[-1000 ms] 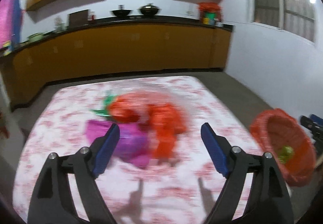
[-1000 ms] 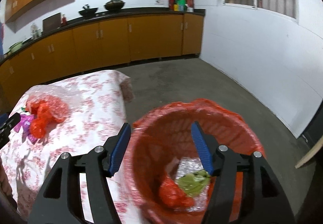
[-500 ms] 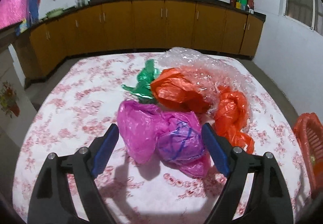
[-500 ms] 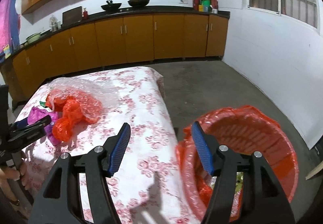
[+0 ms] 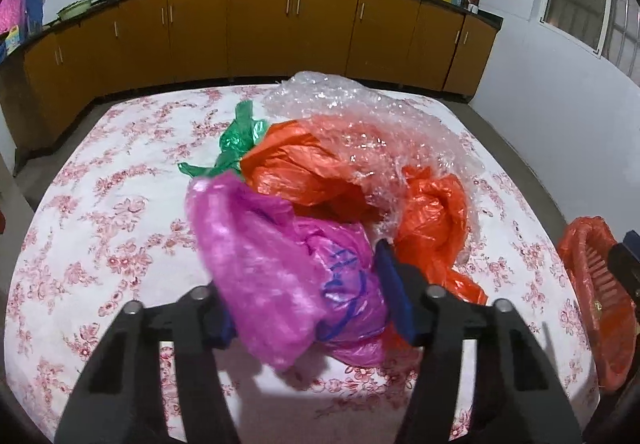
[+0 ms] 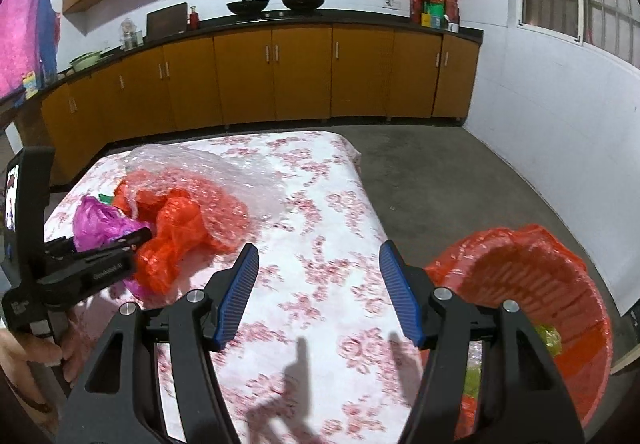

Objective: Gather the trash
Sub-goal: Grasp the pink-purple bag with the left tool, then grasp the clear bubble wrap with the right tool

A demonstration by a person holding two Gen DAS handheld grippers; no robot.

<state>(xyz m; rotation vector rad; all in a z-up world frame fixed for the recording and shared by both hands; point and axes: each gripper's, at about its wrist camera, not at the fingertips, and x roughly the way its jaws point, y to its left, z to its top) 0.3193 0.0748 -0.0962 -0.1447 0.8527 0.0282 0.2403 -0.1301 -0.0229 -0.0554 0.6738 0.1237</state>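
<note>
Left gripper [image 5: 308,300] is pinching the magenta plastic bag [image 5: 280,268], jaws closed in on it over the floral tablecloth [image 5: 100,204]. Risk: thin film is bunching and could slip out, or drag the orange bag [image 5: 432,220] and bubble wrap [image 5: 360,124] just ahead. Right gripper [image 6: 318,294] is hanging wide open, empty; red-lined basket [image 6: 560,284] is sitting to its right.

The left gripper [image 5: 310,298] has its fingers [image 5: 394,300] pressed against the pink plastic bag [image 5: 280,276] on the floral table [image 5: 100,244].
</note>
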